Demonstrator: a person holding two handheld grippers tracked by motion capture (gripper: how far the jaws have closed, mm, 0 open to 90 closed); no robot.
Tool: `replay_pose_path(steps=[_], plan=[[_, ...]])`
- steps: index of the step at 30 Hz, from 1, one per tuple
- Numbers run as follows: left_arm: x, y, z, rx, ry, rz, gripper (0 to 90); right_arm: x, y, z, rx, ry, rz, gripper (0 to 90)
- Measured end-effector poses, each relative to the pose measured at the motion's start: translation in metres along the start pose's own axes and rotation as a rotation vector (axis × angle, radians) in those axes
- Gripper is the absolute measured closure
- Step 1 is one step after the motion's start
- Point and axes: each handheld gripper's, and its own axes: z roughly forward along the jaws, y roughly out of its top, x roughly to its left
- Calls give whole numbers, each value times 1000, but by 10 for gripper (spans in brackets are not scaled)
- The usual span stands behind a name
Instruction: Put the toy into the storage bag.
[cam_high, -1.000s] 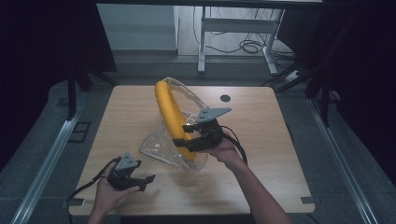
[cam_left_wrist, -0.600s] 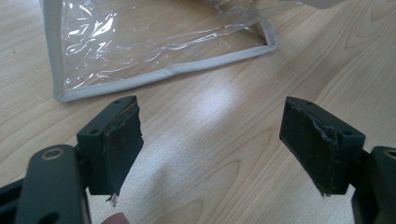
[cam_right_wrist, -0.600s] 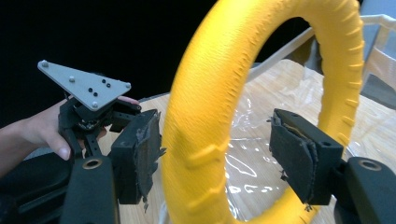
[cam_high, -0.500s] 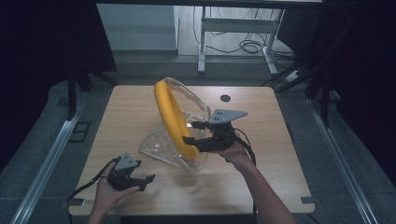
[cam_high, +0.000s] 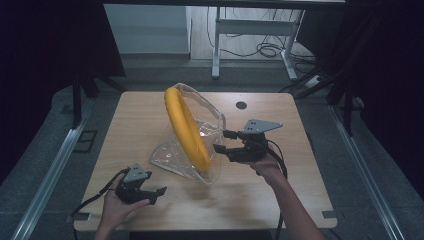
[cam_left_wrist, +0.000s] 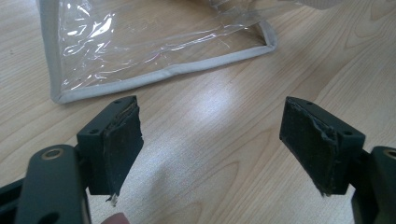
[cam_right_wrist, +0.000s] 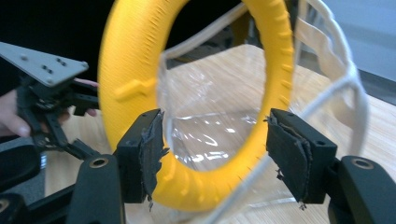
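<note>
A yellow ring stands upright on edge inside a clear plastic bag with pale trim, at the middle of the wooden table. My right gripper hovers just right of the ring, open, with nothing between its pads. In the right gripper view the right gripper points at the ring and the bag's trim, both beyond the jaws. My left gripper rests open near the front left. In the left gripper view, the left gripper faces the bag's flat corner.
A dark round grommet sits in the table near its far edge. Metal rails run along the floor on both sides. Desk legs and cables lie beyond the far edge. The left gripper shows past the ring in the right gripper view.
My right gripper has drawn back to the right, away from the ring's lower part. Ring and bag still stand upright. The left gripper has not moved.
</note>
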Motion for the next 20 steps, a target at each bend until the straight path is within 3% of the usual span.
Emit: replay_pose_path(steps=[8,20], plan=[[0,0,1,6,-1,7,209,-12,-16,-9,20,-40,27,367],[0,1,1,6,2,10,209,-14,-24,-9,35,-42,38,358]])
